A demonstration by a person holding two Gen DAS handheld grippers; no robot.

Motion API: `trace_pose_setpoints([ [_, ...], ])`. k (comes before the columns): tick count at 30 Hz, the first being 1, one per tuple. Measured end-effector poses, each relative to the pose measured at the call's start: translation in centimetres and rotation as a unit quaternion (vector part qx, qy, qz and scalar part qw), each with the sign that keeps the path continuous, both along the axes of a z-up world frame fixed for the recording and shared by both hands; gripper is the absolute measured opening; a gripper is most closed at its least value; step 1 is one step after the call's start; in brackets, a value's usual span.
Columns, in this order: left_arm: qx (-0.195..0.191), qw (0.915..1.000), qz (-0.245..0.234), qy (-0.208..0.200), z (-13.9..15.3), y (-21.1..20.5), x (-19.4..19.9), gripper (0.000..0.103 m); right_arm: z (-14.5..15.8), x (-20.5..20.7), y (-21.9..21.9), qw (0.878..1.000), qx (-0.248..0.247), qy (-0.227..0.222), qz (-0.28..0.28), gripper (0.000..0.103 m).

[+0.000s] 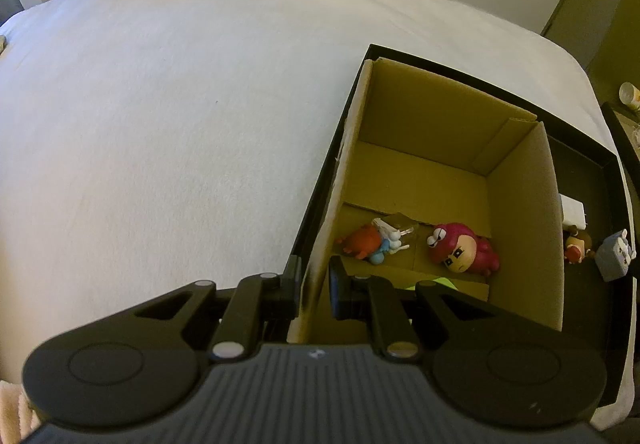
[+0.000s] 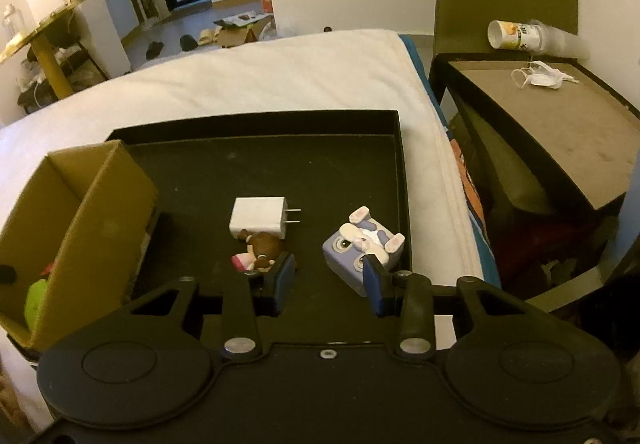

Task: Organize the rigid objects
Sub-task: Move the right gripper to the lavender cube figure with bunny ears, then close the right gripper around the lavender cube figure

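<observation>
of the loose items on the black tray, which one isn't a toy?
The white charger, a plain block with two metal prongs; the brown figurine and blue-grey cube bunny beside it are toys.

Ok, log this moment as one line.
left tongs: shut on cardboard box wall | right tongs: open, over black tray | loose: white charger, brown figure, blue cube toy

Left gripper (image 1: 314, 288) pinches the carton (image 1: 520, 228) wall (near side); a pink figure (image 1: 464, 250) lies inside.
</observation>
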State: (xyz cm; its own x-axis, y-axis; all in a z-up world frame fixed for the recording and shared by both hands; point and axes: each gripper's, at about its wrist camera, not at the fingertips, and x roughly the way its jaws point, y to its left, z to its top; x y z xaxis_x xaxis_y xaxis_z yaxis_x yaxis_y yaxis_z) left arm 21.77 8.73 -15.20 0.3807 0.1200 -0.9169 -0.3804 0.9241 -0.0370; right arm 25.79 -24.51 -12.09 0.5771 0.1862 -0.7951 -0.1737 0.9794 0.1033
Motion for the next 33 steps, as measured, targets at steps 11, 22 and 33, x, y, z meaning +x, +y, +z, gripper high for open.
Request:
trace_pose_setpoints([
  [11,0.001,1.0,-0.001,0.0,0.0,-0.1,0.1,0.013,-2.0,2.3,0.9,0.999,-0.042,0.009,0.008,0.041],
  [22,-0.005,1.0,-0.004,-0.002,0.2,0.3,-0.2,0.013,-2.2,3.5,2.4,0.996,-0.089,0.008,0.016,0.054],
  [33,0.002,1.0,-0.006,0.001,0.0,0.1,0.0,0.013,-2.9,3.7,3.5,0.99,-0.135,-0.001,0.03,0.059],
])
